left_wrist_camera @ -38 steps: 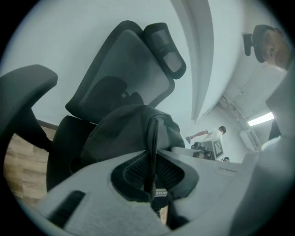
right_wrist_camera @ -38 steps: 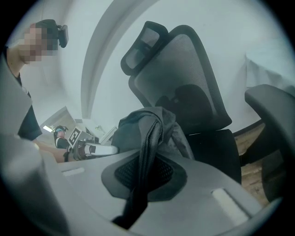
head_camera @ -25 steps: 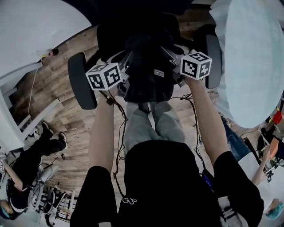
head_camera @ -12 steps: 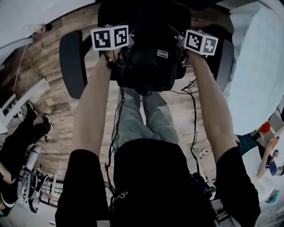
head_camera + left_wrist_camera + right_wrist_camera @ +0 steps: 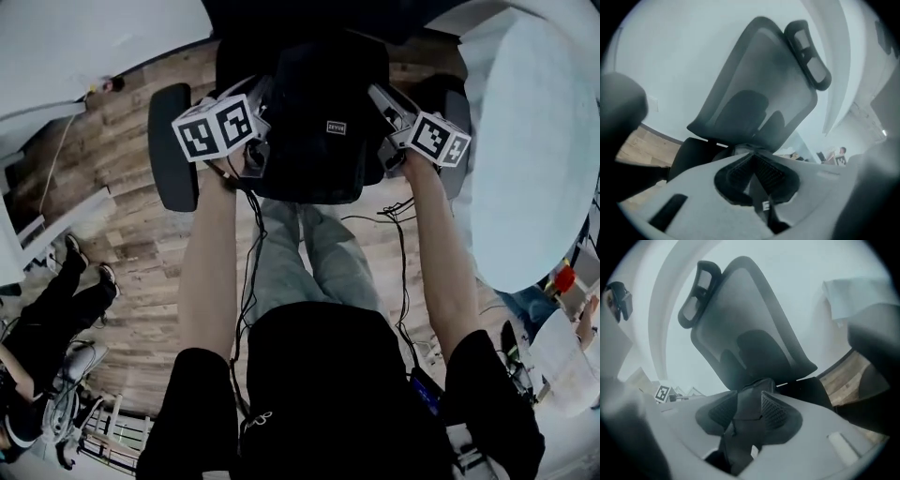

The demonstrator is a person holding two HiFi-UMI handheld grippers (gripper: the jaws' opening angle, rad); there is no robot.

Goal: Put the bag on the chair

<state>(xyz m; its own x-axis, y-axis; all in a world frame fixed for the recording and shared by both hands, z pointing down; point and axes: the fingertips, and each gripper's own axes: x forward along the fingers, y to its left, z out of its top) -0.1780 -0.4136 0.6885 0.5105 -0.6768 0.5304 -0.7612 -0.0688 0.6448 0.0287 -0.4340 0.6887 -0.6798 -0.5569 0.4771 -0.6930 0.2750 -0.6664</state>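
A black bag with a small white label lies on the seat of a black office chair, between its armrests. My left gripper is at the bag's left side, my right gripper at its right. In the left gripper view the jaws are closing, pads almost together on a thin black bag strap. In the right gripper view the jaws are opening, and a wide black strap hangs between the parted pads. The chair's backrest rises ahead of both grippers.
A round white table stands close on the right of the chair. The wooden floor runs left, where a person in black sits near white furniture. Cables hang along my arms.
The bag has gone from hanging in front of the chair to lying on its seat. Both grippers have drawn out to its sides, the right one tilting outward.
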